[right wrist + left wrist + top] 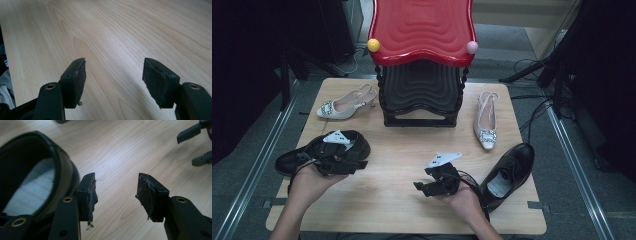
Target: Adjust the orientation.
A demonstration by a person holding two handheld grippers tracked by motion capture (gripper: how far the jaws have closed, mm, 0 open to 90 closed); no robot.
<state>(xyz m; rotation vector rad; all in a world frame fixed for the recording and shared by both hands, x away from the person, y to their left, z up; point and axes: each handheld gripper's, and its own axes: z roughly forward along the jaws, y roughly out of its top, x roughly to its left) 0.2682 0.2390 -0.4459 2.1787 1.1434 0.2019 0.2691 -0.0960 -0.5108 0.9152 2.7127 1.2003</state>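
The left claw [343, 162] is hovering released beside the left black shoe [297, 157], which is lying at the desk's [402, 200] left edge, its pads gripping nothing. The right claw [432, 182] is also waiting released, near the right black shoe [507, 175]. Judging by this, no shoe is lifted yet; all placing is remaining. The left shoe's toe is hard to see.

Light wooden table [407, 200] with rounded corners, sitting on a grey floor [242, 165]. Metal rails [272, 135] run along both sides of it. Black cables [532, 107] are strewn over the floor on the right, and dark stands [557, 65] and gear crowd both edges. A pale beige wall [522, 12] shows at the back. Soft, even lighting leaves a mild sheen on the wood.
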